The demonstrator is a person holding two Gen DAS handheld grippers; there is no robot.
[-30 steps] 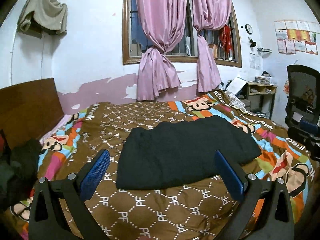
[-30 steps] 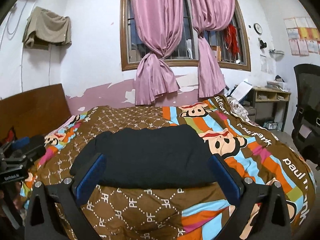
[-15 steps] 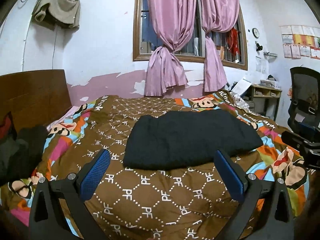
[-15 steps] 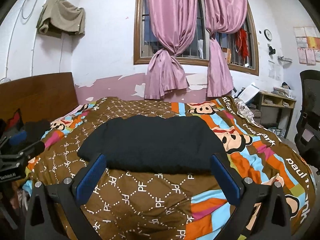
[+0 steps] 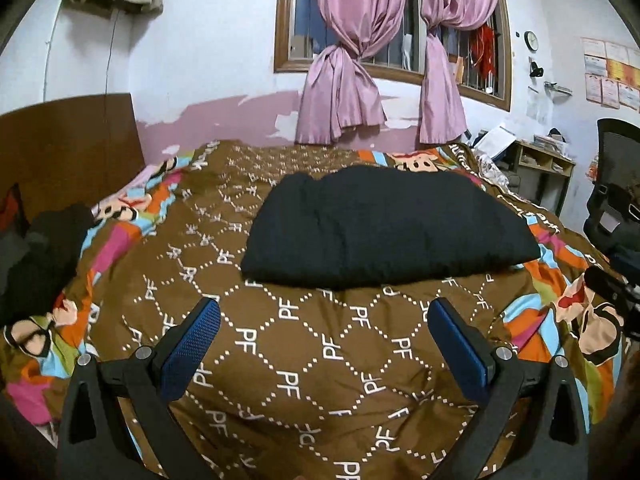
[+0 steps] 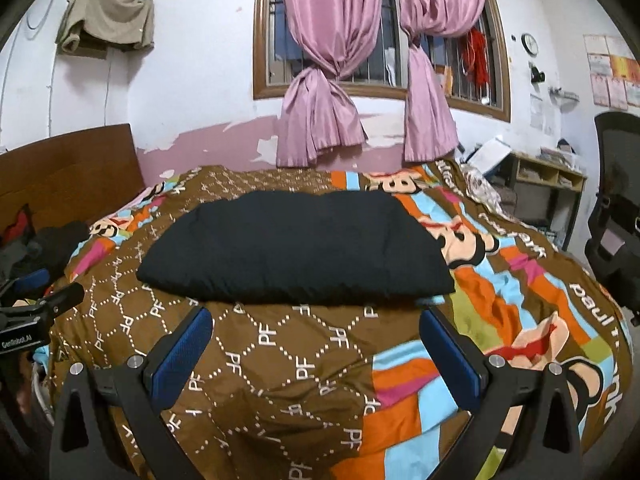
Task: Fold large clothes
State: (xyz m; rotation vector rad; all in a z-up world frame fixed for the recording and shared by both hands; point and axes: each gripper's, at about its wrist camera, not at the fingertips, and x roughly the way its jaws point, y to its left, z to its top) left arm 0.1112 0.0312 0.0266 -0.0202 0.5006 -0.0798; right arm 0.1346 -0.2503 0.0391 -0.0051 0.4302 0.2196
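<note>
A black garment lies folded into a flat rectangle in the middle of the bed; it also shows in the right wrist view. My left gripper is open and empty, held above the brown quilt short of the garment's near edge. My right gripper is open and empty, also short of the near edge. Neither touches the cloth. The left gripper's body shows at the left edge of the right wrist view.
The bed carries a brown patterned quilt with cartoon stripes. A pile of dark clothes lies at the left by the wooden headboard. A black office chair and a desk stand at the right. Pink curtains hang behind.
Both grippers have drawn back from the folded garment, which now sits farther away and wholly beyond the fingers. The garment has not moved. Both stay open.
</note>
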